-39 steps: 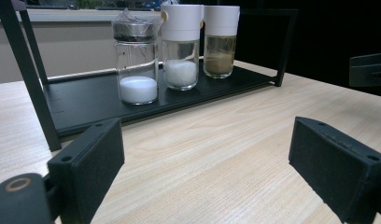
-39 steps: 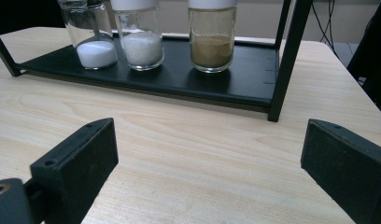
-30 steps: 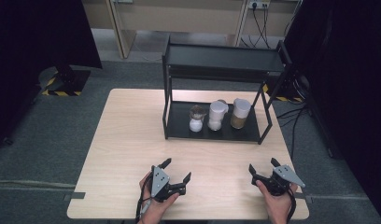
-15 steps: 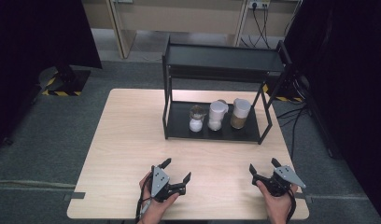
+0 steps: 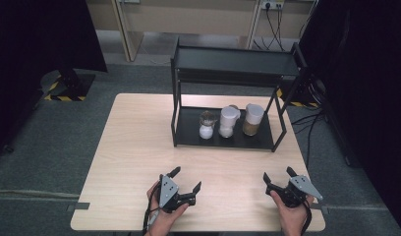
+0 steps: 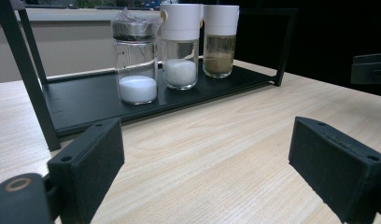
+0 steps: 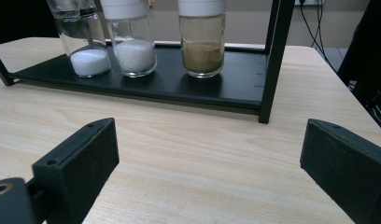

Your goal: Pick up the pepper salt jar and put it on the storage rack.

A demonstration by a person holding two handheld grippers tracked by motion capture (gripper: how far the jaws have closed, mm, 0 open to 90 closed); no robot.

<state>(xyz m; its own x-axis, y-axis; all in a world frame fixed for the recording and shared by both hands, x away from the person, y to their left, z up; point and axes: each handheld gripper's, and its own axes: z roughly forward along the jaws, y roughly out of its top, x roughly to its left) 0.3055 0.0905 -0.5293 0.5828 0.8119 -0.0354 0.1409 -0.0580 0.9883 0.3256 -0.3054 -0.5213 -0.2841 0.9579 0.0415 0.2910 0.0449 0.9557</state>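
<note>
Nothing moved since a second ago: left hand-held gripper [image 5: 185, 180] and right hand-held gripper [image 5: 279, 178] both spread, empty, resting near desk [image 5: 134, 147] edge; three jars [image 5: 228, 122] untouched on rack [image 5: 188, 129].

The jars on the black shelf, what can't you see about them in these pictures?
- Right gripper view: the top edge cuts off the lids of all three; brown-powder jar.
- High view: jars too small to tell contents, e.g. the left jar.
- Left gripper view: shelf's upper tier is cut off.
</note>
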